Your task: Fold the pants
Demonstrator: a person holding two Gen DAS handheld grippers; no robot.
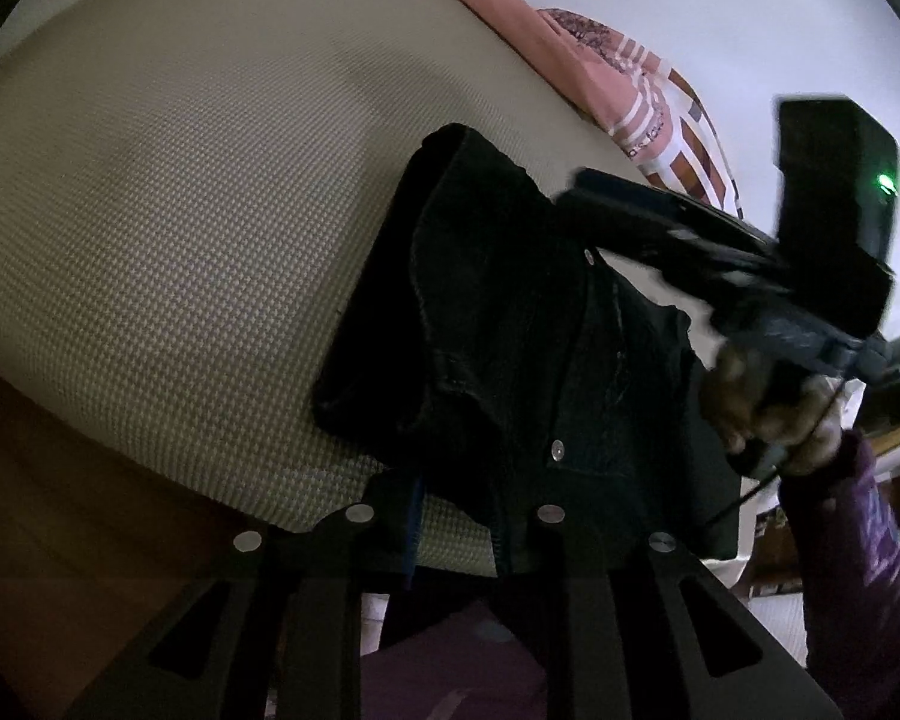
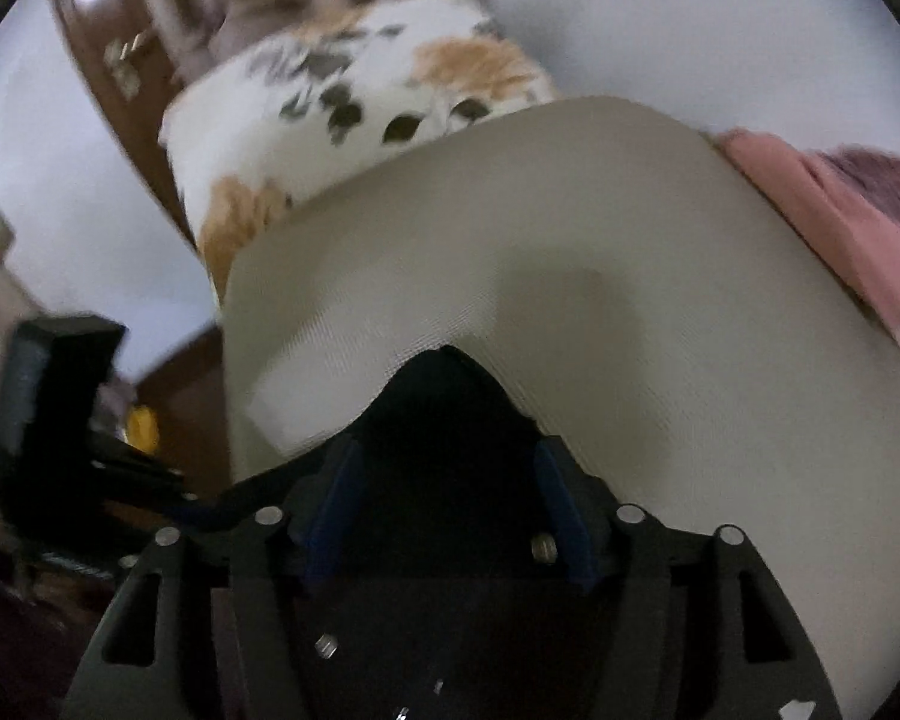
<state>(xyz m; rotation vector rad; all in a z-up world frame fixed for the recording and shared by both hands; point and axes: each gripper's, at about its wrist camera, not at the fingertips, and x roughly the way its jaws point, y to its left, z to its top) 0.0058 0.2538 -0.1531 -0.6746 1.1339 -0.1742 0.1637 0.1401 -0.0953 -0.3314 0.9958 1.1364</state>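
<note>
Pants (image 1: 510, 324) bunch on the mattress (image 1: 180, 240); left hand-held gripper (image 1: 456, 531) pinches their edge, right hand-held gripper (image 2: 444, 480) gapes empty above, so tugging could undo the fold.

Pants (image 2: 444, 420) lower part hidden by right gripper (image 2: 444, 498), floral bedding (image 2: 354, 90) blurred, perhaps a pillow

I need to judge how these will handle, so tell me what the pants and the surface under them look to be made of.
Pants: dark, matte, heavy woven cloth, probably denim; metal rivets and stitched seams show. Bed cover: beige textile with a fine, regular waffle-like weave, matte; the fibre cannot be told.
</note>
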